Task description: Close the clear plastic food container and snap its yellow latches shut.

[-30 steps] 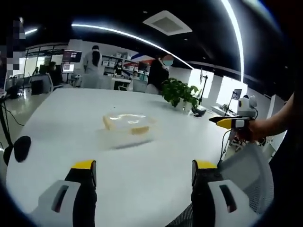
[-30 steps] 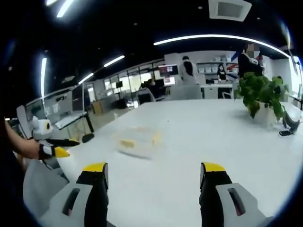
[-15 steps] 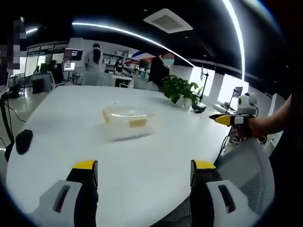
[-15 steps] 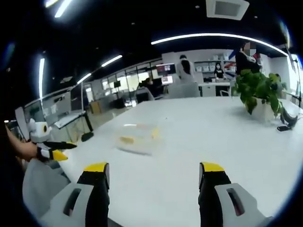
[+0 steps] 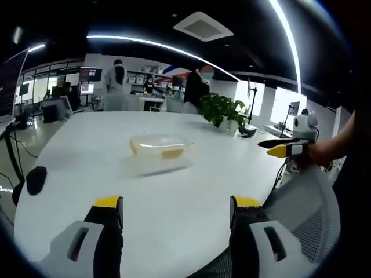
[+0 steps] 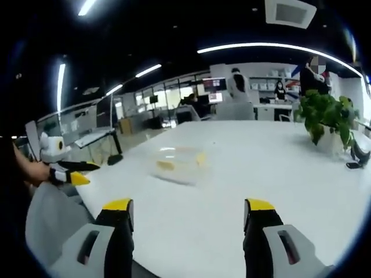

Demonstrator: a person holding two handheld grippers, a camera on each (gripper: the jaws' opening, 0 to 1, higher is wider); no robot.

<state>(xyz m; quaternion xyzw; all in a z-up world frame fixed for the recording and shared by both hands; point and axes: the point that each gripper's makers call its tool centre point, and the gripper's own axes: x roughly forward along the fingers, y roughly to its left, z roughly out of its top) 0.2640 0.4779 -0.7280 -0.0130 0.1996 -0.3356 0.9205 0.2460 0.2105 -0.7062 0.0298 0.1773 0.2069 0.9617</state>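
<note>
Unmoved, container [image 5: 159, 146] sits mid white table [image 5: 87, 174], office behind.

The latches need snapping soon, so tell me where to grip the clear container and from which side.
Probably pinch the yellow latch at the clear container's near edge, coming in low across the white table. The box sits low and flat, well ahead of both open grippers, left gripper and right gripper. Its lid position is too blurred to judge.

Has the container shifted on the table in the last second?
No. The container keeps its place on the table relative to the plant; the cameras moved.
</note>
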